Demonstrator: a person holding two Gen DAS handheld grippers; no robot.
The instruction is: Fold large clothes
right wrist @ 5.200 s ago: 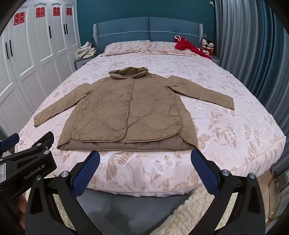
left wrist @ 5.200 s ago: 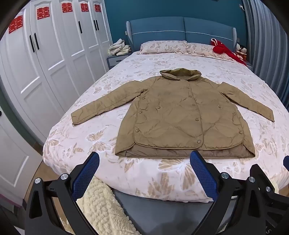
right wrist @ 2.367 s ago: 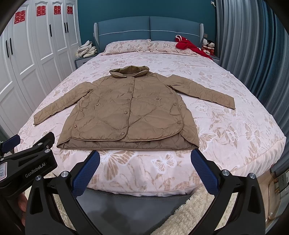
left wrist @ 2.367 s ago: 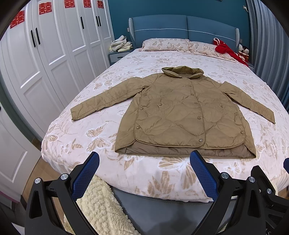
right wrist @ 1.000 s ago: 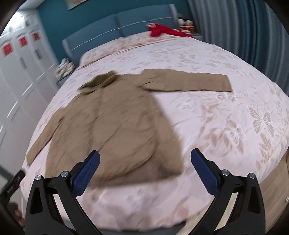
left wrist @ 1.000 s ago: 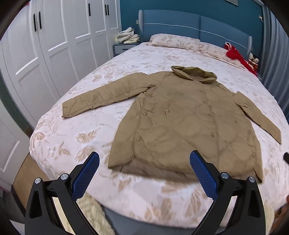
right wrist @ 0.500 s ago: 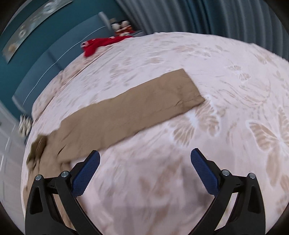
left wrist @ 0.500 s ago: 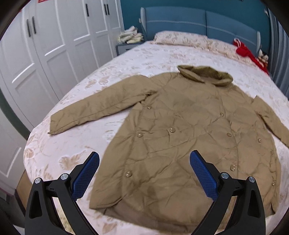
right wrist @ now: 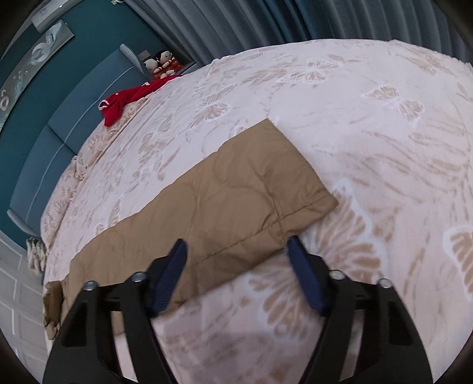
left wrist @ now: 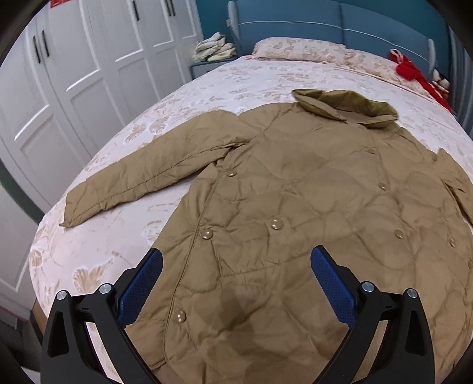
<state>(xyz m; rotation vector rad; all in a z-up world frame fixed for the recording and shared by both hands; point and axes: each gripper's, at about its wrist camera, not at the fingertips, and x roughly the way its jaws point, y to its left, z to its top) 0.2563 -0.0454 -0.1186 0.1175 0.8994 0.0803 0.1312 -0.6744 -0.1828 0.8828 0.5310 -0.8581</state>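
A tan quilted jacket [left wrist: 295,206] lies flat, front up, on the bed [left wrist: 207,88], collar toward the headboard and sleeves spread out. My left gripper [left wrist: 235,265] is open and empty, hovering over the jacket's lower left front, near its side edge. In the right wrist view the jacket's right sleeve [right wrist: 224,206] lies across the bedspread [right wrist: 384,133]. My right gripper [right wrist: 236,251] is open and empty, its fingers straddling the sleeve's near edge close to the cuff [right wrist: 304,177].
White wardrobe doors [left wrist: 74,88] stand along the bed's left side. A nightstand with folded cloths [left wrist: 214,48], pillows [left wrist: 295,48] and a red garment [right wrist: 127,99] are at the blue headboard [left wrist: 325,20]. Grey curtains [right wrist: 295,20] hang on the right.
Both grippers moved from the foot of the bed forward and down. The left now hovers over the jacket's lower front; the right swung to the right sleeve and narrowed its opening a little.
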